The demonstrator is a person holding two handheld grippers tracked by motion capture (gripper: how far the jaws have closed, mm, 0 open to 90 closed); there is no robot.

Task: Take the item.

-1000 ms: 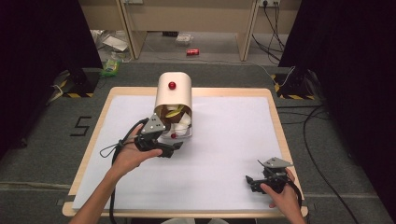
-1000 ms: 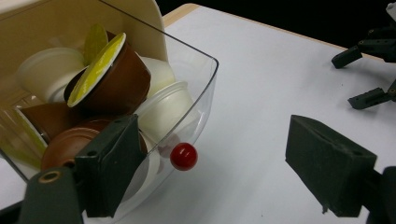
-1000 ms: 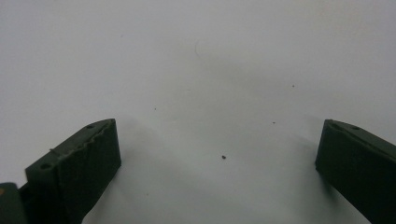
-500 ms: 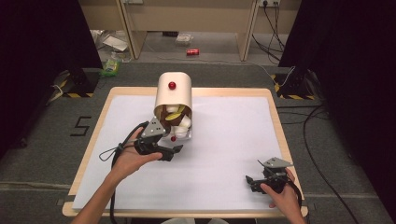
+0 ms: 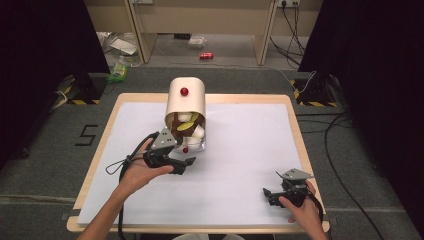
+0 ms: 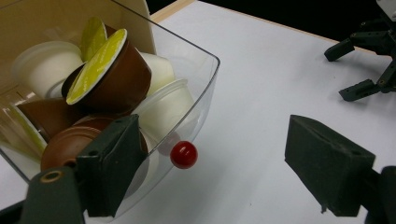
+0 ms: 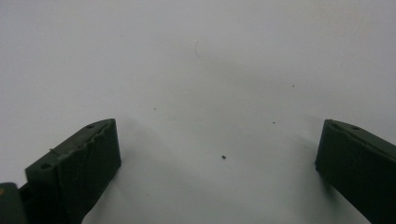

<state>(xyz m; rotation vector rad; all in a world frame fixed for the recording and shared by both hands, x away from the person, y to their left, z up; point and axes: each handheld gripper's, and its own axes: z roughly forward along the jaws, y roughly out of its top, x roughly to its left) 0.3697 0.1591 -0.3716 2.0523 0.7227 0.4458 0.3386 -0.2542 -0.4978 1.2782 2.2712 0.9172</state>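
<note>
Left gripper [image 5: 187, 164] is sitting just in front of the drawer [image 5: 192, 145], jaws gaping wide with nothing between the pads. In the left gripper view [image 6: 212, 170] its left jaw is overlapping the clear drawer wall [image 6: 205, 70], contact not clear, and its right jaw is hanging over bare white table [image 6: 261, 84]. Red knob [image 6: 183, 154] on the drawer front is sitting between the two jaws, closer to the left one and apart from the right one. Left hand [image 5: 137, 170] is wrapping the gripper body from below, cable looping off to the left.

Drawer is standing pulled out of the cream box [image 5: 186, 100], which is resting at the far middle of the table. Box is carrying its own red knob [image 5: 184, 91] on top. Drawer is holding a pile of capsules: brown ones with yellow-green lids [image 6: 105, 70] and white ones [image 6: 166, 107], heaped and tilting every which way. From the high view the capsules [image 5: 187, 125] are showing at the box mouth.

Right gripper [image 5: 271, 195] is resting near the front right corner of the table, well apart from the drawer, right hand [image 5: 300, 212] on it. In the right gripper view [image 7: 217, 158] its jaws are standing wide apart over plain white surface, holding nothing. It is also showing far off in the left gripper view [image 6: 362, 65], jaws spread.
</note>
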